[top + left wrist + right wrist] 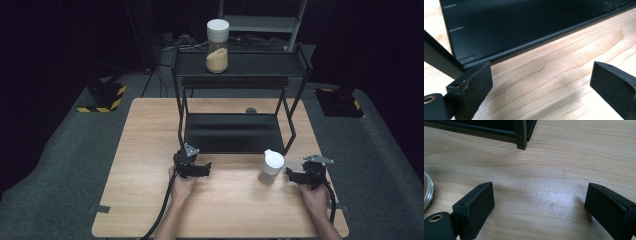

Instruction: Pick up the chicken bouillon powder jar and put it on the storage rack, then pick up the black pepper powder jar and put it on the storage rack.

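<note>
High view, forearms: both come in from the bottom edge and reach forward over the wooden table (pixel 150 165), hands wrapped round the gripper bodies.
High view, left gripper (pixel 199 169): low over the table, just in front of the black rack's (pixel 232 132) lower left corner, grey plate on top, cable trailing back toward the person; jaws spread apart with nothing between them.
High view, right gripper (pixel 294 175): near the table's right front, pointing left toward the small jar; jaws apart and empty.
High view, small jar (pixel 270 167): white lid, pale contents, upright on the table just in front of the rack's right front leg, just beside the right gripper, not touching it as far as can be seen.
High view, tall jar (pixel 217 46): white lid, tan grains in its lower part, standing on the rack's top shelf, well apart from both grippers.
Left gripper view, jaws: two black pads rise from the bottom corners, wide apart, bare wood between them; the left pad lies next to the rack's corner, contact cannot be told.
Left gripper view, rack shelf (pixel 524 27): dark lower shelf runs slantwise across the top, its edge resting on the table.
Right gripper view, jaws: wide apart, holding nothing, over bare wood.
Right gripper view, rack leg (pixel 521 135): stands on the table at the top.
Right gripper view, jar (pixel 427 192): clear rounded edge at the left border, outside the left pad.
</note>
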Available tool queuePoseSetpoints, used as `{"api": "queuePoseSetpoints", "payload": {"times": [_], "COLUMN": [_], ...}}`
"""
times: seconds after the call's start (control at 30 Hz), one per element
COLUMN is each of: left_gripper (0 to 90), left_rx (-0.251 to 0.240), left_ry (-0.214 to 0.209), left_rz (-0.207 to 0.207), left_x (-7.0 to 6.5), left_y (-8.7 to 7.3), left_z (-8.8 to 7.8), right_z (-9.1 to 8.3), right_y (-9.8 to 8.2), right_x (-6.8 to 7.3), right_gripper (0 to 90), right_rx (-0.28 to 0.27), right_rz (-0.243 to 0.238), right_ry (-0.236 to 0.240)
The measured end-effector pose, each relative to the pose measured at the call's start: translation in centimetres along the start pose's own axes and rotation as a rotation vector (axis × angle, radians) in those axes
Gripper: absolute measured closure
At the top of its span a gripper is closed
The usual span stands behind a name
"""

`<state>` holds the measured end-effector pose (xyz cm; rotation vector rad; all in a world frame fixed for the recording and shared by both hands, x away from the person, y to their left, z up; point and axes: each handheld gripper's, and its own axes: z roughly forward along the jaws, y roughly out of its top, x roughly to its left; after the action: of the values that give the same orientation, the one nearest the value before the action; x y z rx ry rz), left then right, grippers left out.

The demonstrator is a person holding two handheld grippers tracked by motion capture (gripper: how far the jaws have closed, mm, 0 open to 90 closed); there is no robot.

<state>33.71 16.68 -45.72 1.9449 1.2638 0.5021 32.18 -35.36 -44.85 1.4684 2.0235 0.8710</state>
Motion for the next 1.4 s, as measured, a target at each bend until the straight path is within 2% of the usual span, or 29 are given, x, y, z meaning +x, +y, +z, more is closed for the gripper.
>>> {"api": "queuePoseSetpoints", "payload": {"times": [0.23,0.27,0.77,0.87,0.9,0.93,1.1,1.23,1.27,1.4], "left_gripper": [4.0,3.1,2.5,2.5,2.5,2.6,2.5,2.6,2.5,2.6], "left_rx": [0.049,0.063,0.064,0.064,0.064,0.064,0.062,0.062,0.062,0.062], "left_ry": [0.022,0.049,0.054,0.052,0.052,0.052,0.049,0.049,0.049,0.049], "left_rz": [0.026,0.056,0.047,0.045,0.045,0.044,0.042,0.042,0.042,0.042], "left_x": [-0.7,-1.4,-1.6,-1.6,-1.6,-1.6,-1.5,-1.5,-1.5,-1.5], "left_y": [0.7,0.9,0.9,0.9,0.9,0.9,0.9,0.9,0.9,0.9], "left_z": [0.4,0.6,0.6,0.6,0.6,0.6,0.6,0.6,0.6,0.6], "right_z": [0.0,0.0,0.0,-0.3,-0.3,-0.6,-1.7,-2.3,-2.3,-2.5], "right_y": [0.0,0.0,0.1,-0.1,-0.1,-0.3,-1.0,-1.3,-1.3,-1.8], "right_x": [0.0,0.0,0.4,-0.1,-0.1,-0.5,-0.2,0.3,0.3,0.7], "right_gripper": [8.2,8.2,6.6,4.2,4.2,3.8,3.5,3.8,3.8,3.9], "right_rx": [0.0,0.0,0.003,0.009,0.009,-0.001,-0.03,-0.028,-0.028,-0.04], "right_rz": [0.0,0.0,0.01,0.003,0.003,-0.002,-0.068,-0.122,-0.122,-0.152], "right_ry": [0.0,0.0,-0.014,0.028,0.028,0.076,0.144,0.202,0.202,0.267]}}
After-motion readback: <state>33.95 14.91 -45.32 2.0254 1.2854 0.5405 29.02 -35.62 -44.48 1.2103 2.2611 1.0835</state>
